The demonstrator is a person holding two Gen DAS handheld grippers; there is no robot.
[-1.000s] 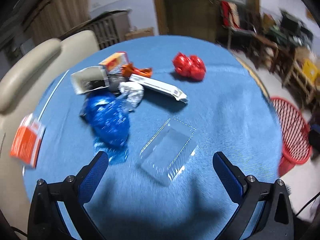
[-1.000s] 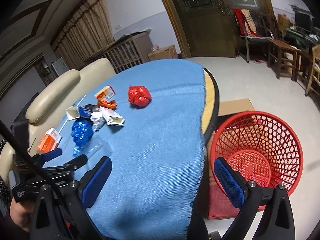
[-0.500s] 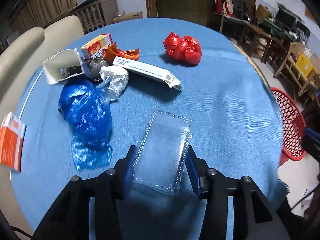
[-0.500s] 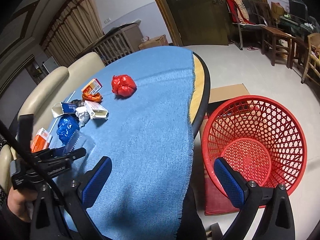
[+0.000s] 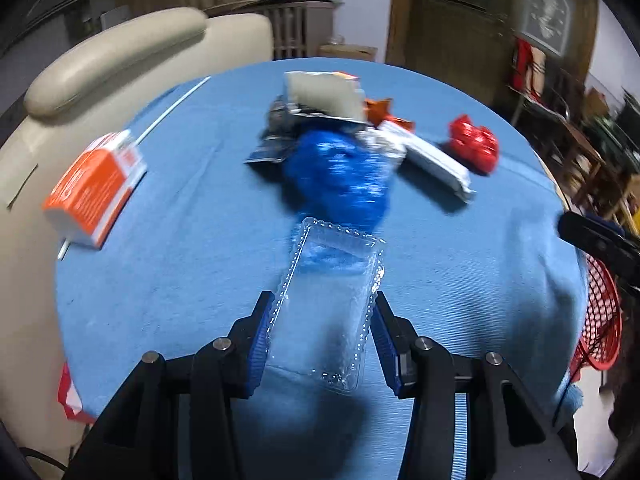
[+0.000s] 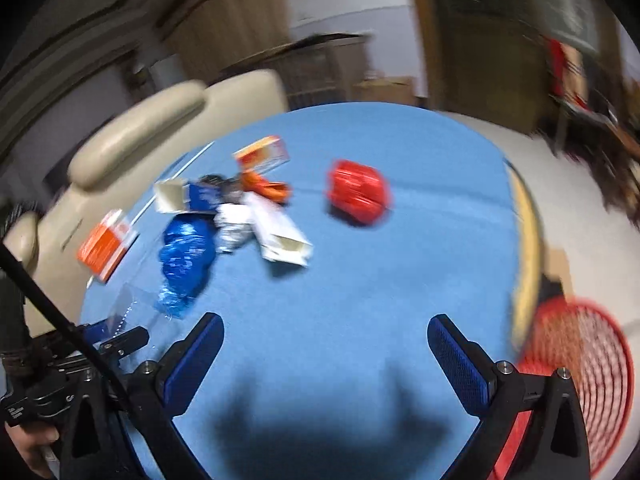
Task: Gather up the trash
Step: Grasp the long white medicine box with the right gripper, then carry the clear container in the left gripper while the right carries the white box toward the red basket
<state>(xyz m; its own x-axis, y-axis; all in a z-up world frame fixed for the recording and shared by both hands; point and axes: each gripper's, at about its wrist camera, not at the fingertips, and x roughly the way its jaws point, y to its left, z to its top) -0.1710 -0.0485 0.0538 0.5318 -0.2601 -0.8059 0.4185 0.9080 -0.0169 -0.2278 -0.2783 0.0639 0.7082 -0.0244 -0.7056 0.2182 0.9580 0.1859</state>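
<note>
My left gripper [image 5: 322,312] is shut on a clear plastic clamshell tray [image 5: 328,300] and holds it over the blue tablecloth [image 5: 192,240]. Behind it lie a crumpled blue bag [image 5: 340,176], a white carton [image 5: 436,164], a red crumpled wrapper [image 5: 474,148] and an orange box [image 5: 96,188]. My right gripper [image 6: 325,346] is open and empty above the cloth, facing the same pile: the blue bag [image 6: 186,252], the white carton [image 6: 280,236] and the red wrapper [image 6: 358,192]. The red mesh basket [image 6: 580,368] stands on the floor at the right.
A cream sofa [image 5: 120,52] borders the table's far left side. An open grey box [image 5: 320,92] and orange wrappers [image 6: 266,188] lie in the pile. The basket's rim also shows in the left wrist view [image 5: 600,320]. Chairs and furniture [image 5: 580,128] stand at the far right.
My left gripper closed on the clear tray and has lifted and turned with it. My right gripper swung left from the basket towards the trash pile.
</note>
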